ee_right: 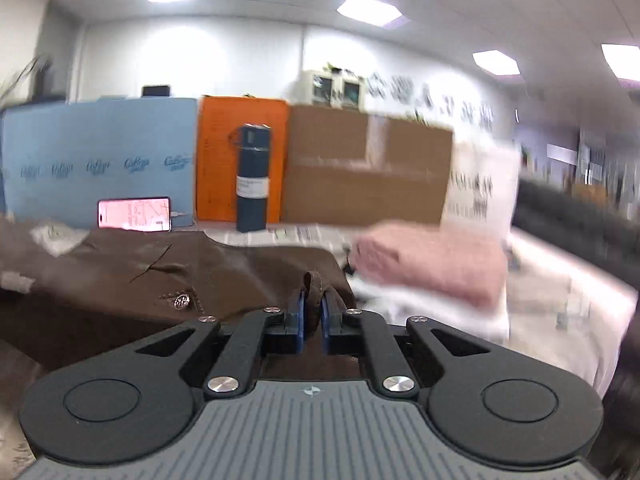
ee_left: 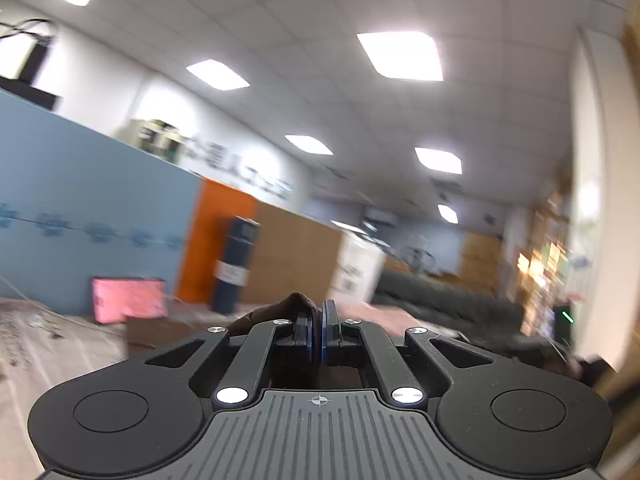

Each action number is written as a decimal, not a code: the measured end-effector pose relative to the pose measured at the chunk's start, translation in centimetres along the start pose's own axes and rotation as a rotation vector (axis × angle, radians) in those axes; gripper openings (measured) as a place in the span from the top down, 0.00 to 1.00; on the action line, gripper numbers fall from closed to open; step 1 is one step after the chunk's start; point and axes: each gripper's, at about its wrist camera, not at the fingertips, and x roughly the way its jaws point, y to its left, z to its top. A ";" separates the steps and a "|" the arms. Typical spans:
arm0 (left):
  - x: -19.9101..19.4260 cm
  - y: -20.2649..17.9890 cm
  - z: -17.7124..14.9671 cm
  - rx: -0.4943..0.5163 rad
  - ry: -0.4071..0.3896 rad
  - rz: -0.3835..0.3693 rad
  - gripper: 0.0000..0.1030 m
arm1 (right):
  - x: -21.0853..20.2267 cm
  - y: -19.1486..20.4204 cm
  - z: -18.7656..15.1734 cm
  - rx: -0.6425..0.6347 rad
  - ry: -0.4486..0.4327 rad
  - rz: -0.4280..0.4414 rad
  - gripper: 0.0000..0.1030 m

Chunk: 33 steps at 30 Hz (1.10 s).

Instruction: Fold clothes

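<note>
Paper-covered counter (ee_right: 540, 292): brown garment (ee_right: 120, 272) beside pink stack (ee_right: 432, 264), left tongs (ee_left: 319, 320) and right tongs (ee_right: 313, 304) both clamped on its edge.

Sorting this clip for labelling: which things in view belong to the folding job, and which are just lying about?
Job:
- brown garment, pinched in both grippers' jaws: left gripper, right gripper
- pink folded cloth, possibly part of the laundry

Lying about:
- phone, screen lit
- flask
- cardboard
- blue board
- orange board

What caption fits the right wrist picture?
Right gripper pinches a brown garment beside a folded pink cloth.
</note>
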 end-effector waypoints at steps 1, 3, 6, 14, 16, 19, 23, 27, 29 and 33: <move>-0.4 -0.4 -0.6 -0.005 0.032 -0.020 0.97 | -0.4 -0.7 -0.6 0.027 0.014 0.008 0.92; -1.2 -0.9 -1.8 -0.022 0.116 -0.025 0.97 | -1.2 -1.6 -2.1 0.056 0.043 0.038 0.92; -2.1 -1.4 -3.4 -0.040 0.237 0.008 0.92 | -1.8 -2.7 -3.8 0.085 0.083 0.072 0.88; -5.2 -0.3 -5.1 -0.083 0.312 0.160 0.39 | -3.4 -2.1 -5.2 0.038 0.077 0.371 0.24; -6.5 0.1 -4.6 -0.096 0.260 0.241 0.18 | -3.9 -1.9 -4.7 0.039 0.036 0.490 0.19; -6.4 2.4 -3.0 -0.191 0.150 0.383 0.18 | -3.0 -2.4 -3.1 0.097 -0.017 0.535 0.18; -3.3 5.8 -0.6 -0.288 0.077 0.490 0.19 | -1.3 -3.2 0.2 0.210 -0.106 0.503 0.16; 2.4 9.5 1.1 -0.339 0.109 0.502 0.20 | 2.0 -4.0 3.1 0.377 -0.071 0.493 0.15; 5.9 11.6 1.1 -0.359 0.181 0.516 0.27 | 5.1 -3.7 4.2 0.450 0.026 0.469 0.15; 11.9 14.3 -0.4 -0.365 0.343 0.572 0.50 | 11.4 -3.3 5.6 0.566 0.205 0.407 0.16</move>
